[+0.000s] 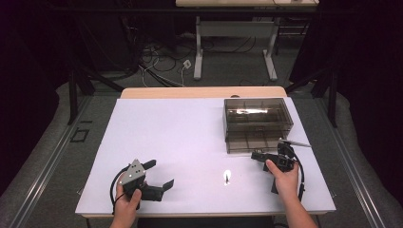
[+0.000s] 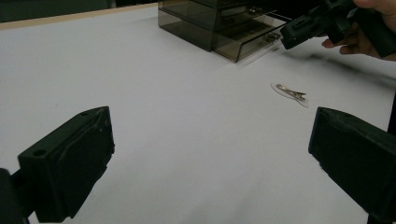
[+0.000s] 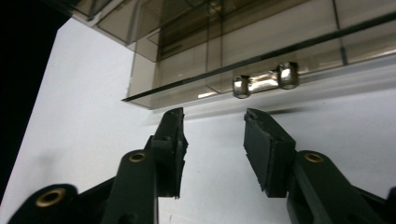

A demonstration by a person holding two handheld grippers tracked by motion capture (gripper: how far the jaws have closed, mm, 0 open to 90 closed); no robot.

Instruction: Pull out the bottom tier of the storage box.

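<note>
In the right gripper view the drawer's metal handle sits in the upper middle of the frame, just above and beyond the tips of the right gripper, whose jaws stand apart with nothing between them. The smoky drawer box is at the right centre of the high view. At lower left the left gripper gapes wide over bare table. A hair clip lies at lower centre on the white table. Beyond, grey floor, cables and a desk frame in a dark room
</note>
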